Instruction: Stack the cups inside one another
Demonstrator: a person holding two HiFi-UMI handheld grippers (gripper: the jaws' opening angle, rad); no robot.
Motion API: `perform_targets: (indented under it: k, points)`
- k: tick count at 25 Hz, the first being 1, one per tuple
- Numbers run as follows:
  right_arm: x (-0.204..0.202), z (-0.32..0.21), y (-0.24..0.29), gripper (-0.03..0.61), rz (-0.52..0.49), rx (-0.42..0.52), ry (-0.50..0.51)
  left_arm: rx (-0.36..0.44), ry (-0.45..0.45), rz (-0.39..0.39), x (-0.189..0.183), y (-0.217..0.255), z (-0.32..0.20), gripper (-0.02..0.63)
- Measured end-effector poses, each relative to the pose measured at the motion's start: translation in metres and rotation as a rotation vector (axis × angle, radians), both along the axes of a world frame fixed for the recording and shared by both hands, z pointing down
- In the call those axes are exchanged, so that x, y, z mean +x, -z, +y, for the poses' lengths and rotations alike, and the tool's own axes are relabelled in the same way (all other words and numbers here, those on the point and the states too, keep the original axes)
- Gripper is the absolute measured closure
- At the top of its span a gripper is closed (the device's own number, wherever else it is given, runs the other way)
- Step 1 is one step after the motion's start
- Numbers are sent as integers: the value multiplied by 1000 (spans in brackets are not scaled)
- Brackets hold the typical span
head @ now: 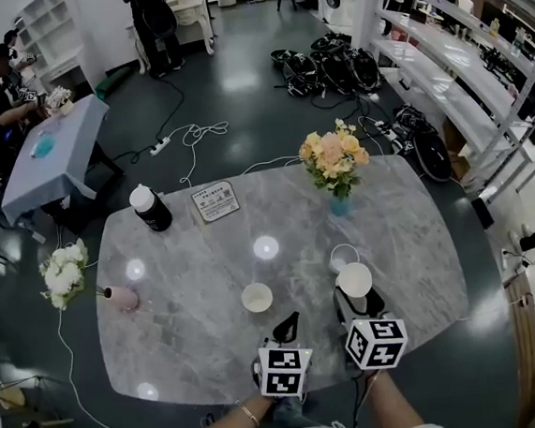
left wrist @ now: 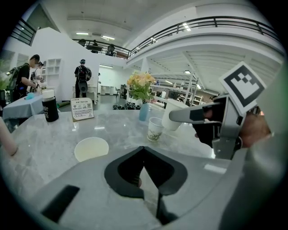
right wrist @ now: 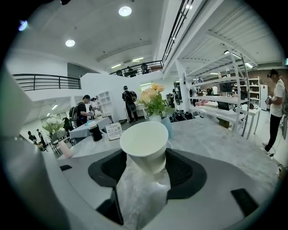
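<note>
Tapered paper cup clamped in right gripper jaws, left gripper jaws closed, empty, glossy marble table

Open worktop separates the standing paper cup from the black bottle, sign card and flower vase along the far side.

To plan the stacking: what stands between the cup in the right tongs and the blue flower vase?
One patterned paper cup, upright on the marble table; the head view shows it.
</note>
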State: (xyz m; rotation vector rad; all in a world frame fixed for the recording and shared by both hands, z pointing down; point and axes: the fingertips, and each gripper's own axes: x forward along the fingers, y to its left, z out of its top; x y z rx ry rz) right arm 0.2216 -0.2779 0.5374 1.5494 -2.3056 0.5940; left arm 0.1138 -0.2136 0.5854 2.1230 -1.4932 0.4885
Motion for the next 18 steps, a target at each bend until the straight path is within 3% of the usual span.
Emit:
perform_targets:
  k: [18]
  points:
    - [2,-63,-4,333,7,20,35,-24,28,-9,8,-9,-34,617]
